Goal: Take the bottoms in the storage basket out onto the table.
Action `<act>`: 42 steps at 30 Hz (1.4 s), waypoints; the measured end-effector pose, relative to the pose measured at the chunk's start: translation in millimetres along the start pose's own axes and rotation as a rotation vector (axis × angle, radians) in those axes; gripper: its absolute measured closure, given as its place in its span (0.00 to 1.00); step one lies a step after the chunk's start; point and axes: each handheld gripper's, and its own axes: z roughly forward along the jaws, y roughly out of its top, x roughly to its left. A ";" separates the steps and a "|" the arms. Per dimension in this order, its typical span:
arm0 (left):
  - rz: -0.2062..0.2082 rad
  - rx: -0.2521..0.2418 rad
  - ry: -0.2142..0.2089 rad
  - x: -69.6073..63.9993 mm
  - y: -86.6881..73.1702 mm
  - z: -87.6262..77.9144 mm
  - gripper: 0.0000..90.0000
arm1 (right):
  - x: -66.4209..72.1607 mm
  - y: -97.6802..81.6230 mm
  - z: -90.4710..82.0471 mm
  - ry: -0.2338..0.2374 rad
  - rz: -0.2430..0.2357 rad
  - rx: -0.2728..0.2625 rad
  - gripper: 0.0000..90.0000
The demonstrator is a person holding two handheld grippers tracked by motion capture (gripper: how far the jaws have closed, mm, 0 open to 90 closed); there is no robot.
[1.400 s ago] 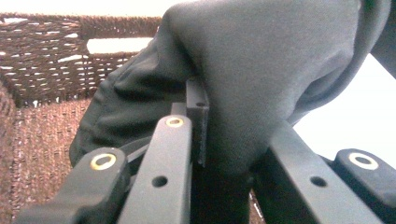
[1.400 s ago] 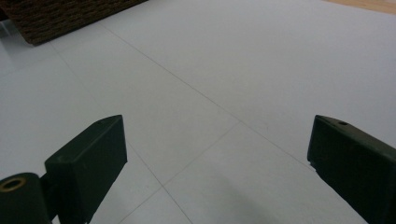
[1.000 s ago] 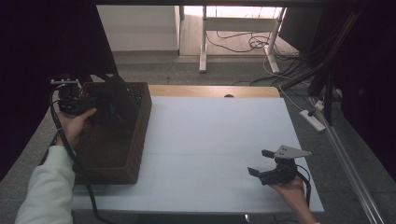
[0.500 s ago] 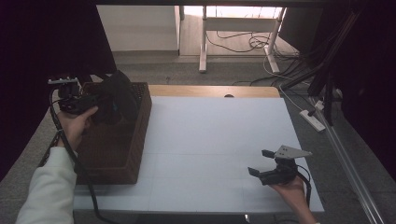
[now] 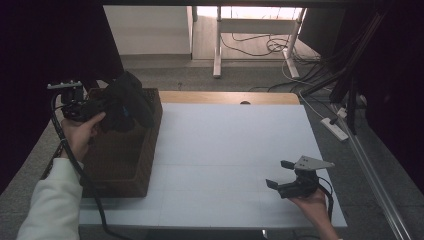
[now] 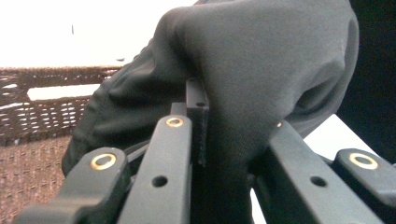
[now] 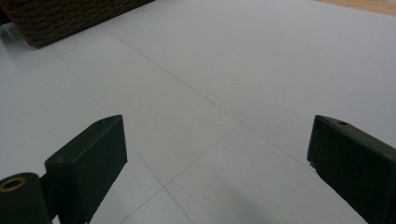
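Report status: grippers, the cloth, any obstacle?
Left gripper shut on dark cloth, above wicker basket. Right gripper open, nothing between jaws. White table unobstructed.

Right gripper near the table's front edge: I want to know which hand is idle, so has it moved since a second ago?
No. The right gripper sits at the same spot on the white table, jaws open and empty.

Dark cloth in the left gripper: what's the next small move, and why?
Probably carry the dark cloth sideways out over the white table. The left gripper is shut on it and holds it above the wicker basket, so it looks free to move, and the right gripper waits open over bare table.
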 end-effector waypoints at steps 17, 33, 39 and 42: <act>0.033 -0.033 -0.044 -21.8 3.0 -5.5 0.91 | 0.7 0.0 0.1 -0.002 -0.001 -0.001 0.05; 0.050 -0.056 -0.081 -35.0 7.2 -9.9 0.91 | 0.4 -0.4 0.9 -0.002 -0.002 0.004 0.05; 0.057 -0.056 -0.092 -38.8 5.9 -9.7 0.91 | 0.5 -0.5 1.1 -0.003 -0.001 0.005 0.05; 0.059 -0.060 -0.101 -41.6 6.1 -9.8 0.91 | 0.8 -0.5 1.7 -0.003 -0.003 0.007 0.05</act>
